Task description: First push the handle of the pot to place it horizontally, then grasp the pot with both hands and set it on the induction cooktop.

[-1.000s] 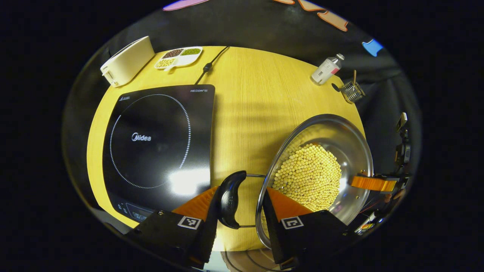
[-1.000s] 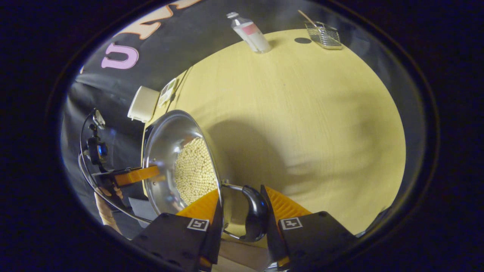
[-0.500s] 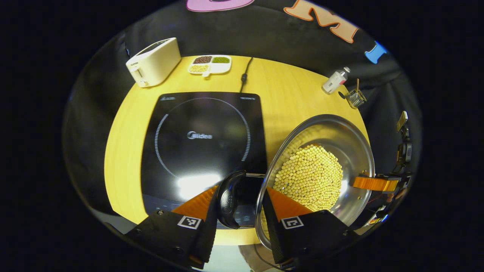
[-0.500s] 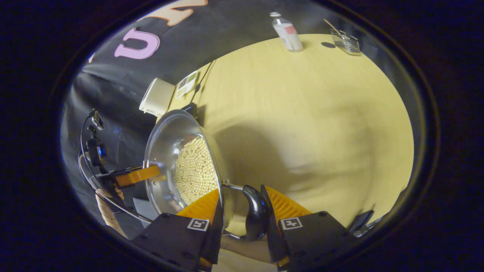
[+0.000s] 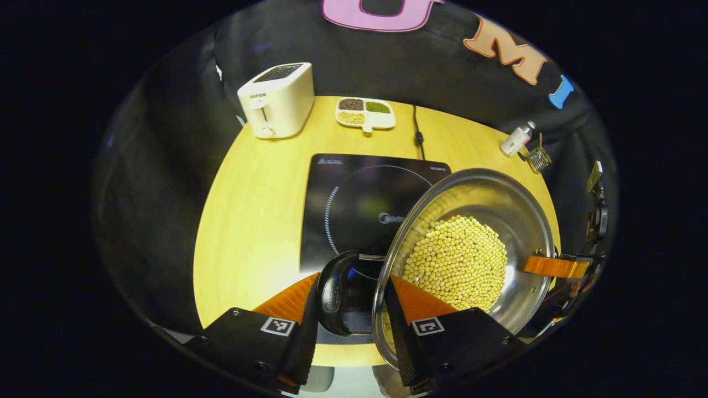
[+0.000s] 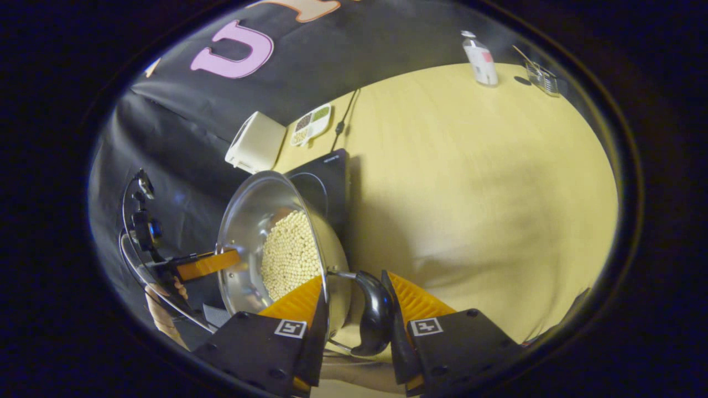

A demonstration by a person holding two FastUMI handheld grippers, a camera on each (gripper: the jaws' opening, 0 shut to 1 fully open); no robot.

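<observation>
- Left gripper (image 5: 349, 290) and right gripper (image 6: 352, 303) are each clamping a pot handle (image 5: 333, 292).
- Soybean-filled pot (image 5: 487, 232) is hanging over the induction cooktop (image 5: 343, 193); only lowering remains.

Pot (image 5: 500, 204): shiny silver steel; handles (image 5: 333, 290) glossy black. Beans (image 5: 456, 262) in the pot: pale yellow. Cooktop (image 5: 354, 193): glossy black, with a thin white dotted ring. Table (image 5: 260, 210): light yellow wood grain. Toaster (image 5: 276, 99): cream white, dark top. Divided dish (image 5: 365, 112): white, holding brown, green and beige grains. Bottle (image 5: 514, 141): white, with a red and white label in the right gripper view. Cord (image 5: 417, 130): black.
</observation>
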